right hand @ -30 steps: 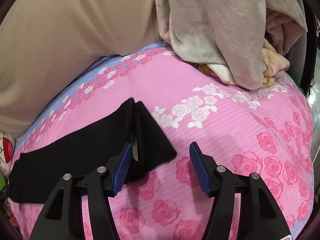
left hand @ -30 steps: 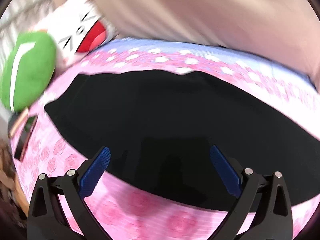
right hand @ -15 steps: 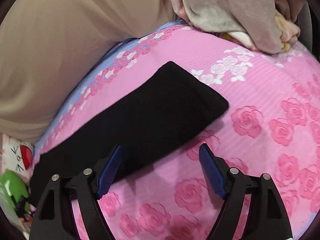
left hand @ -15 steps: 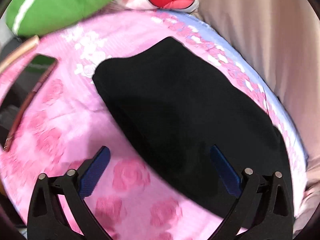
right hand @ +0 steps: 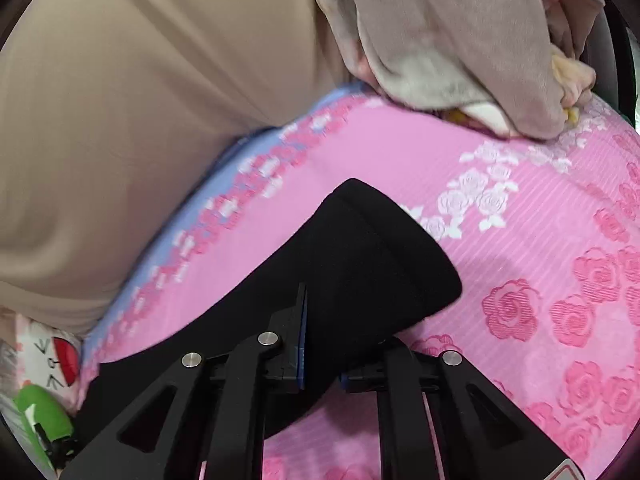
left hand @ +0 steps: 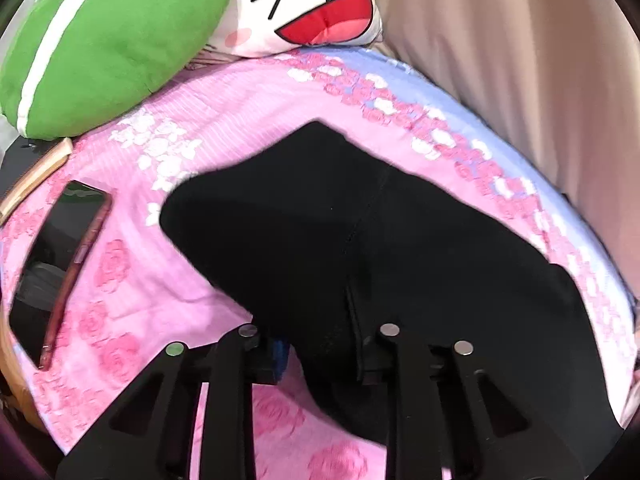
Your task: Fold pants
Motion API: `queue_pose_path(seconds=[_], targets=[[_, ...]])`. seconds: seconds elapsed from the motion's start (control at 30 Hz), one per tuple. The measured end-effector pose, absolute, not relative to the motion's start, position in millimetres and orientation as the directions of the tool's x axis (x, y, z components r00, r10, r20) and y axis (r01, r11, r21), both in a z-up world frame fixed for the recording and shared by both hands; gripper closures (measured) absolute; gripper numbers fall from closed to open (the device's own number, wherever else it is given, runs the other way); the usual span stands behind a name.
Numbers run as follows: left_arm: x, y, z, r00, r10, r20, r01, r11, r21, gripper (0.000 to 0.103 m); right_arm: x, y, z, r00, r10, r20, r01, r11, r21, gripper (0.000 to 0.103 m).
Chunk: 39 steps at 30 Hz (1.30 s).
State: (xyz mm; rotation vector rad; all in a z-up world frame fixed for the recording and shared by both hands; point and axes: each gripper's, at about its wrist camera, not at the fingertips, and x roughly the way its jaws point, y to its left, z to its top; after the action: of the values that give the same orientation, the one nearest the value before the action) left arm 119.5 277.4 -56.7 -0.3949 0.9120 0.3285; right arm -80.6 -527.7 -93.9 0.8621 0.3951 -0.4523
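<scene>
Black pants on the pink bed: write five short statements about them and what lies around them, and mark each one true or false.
1. The left gripper is shut on the black pants. True.
2. The right gripper hangs open above the pants. False: its fingers are closed on the fabric.
3. A phone lies on the pink bedsheet, apart from the pants. True.
4. The green pillow lies on top of the pants. False: it sits further back on the bed, clear of them.
5. A grey blanket is heaped at the back of the bed in the right wrist view. True.
</scene>
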Motion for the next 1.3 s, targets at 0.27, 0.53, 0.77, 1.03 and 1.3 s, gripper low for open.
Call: queue_pose_path(seconds=[0.27, 0.53, 0.77, 1.03, 1.3], targets=[[96, 267, -45, 0.530, 0.136, -0.837, -0.397, 0.912, -0.104, 0.076, -124, -519, -82, 0.813, -0.233, -0.533, 0.551, 0.602, 0.578, 0.093], [79, 254, -46, 0.509, 0.317, -0.800, -0.455, 0.888, 0.062, 0.056, -129, -547, -149, 0.814, -0.132, -0.565, 0.543, 0.514, 0.663, 0.072], [41, 185, 13, 0.668, 0.399, -0.628, -0.384, 0.908, 0.169, 0.030, -126, -538, -134, 0.819, -0.161, -0.551, 0.536, 0.558, 0.634, 0.090], [50, 95, -7, 0.728, 0.170, -0.664, -0.124, 0.985, 0.116, 0.022, -46, -373, 7, 0.899, -0.100, -0.427, 0.267, 0.897, 0.352, 0.084], [51, 86, -38, 0.675, 0.074, -0.734, -0.049, 0.997, 0.056, 0.017, 55, -201, -37, 0.784, 0.110, -0.611, -0.023, 0.989, 0.149, 0.062]])
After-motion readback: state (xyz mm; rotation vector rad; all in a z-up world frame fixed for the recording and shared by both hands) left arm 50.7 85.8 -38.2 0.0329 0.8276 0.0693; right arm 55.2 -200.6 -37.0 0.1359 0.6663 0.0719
